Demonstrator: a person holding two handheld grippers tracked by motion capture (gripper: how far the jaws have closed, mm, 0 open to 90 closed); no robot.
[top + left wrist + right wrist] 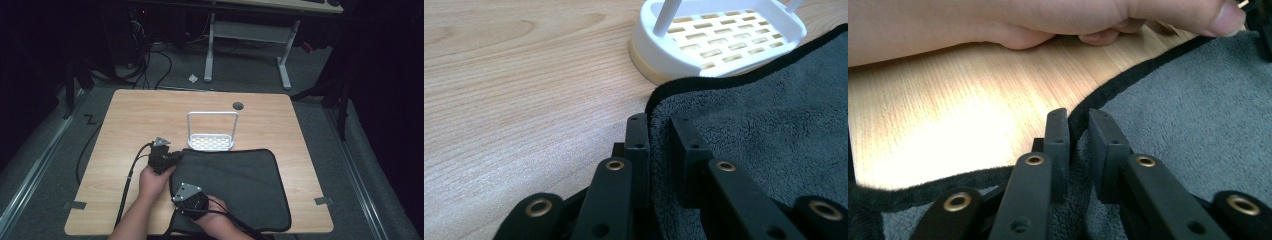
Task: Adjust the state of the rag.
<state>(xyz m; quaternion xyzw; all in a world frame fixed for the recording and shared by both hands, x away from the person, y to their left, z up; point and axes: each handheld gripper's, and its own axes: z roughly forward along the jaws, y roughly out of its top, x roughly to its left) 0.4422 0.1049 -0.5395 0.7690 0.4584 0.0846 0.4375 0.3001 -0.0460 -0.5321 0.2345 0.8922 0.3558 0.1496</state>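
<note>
A dark grey towel (235,185) with black trim lies flat on the near right part of the wooden table (145,115). My left gripper (175,159) sits at the towel's far left corner. In the left gripper view the towel's edge (684,82) runs between the jaws of that gripper (659,127), which are shut on it. My right gripper (179,199) is at the towel's near left corner. In the right gripper view its jaws (1078,122) pinch the black hem (1128,77). The person's left hand (1048,20) rests on the table just beyond.
A white slotted rack (211,142) with a hoop handle stands on the table touching the towel's far edge, close to the left gripper (719,45). A round cable hole (238,105) is at the back. Cables trail off the table's near left edge.
</note>
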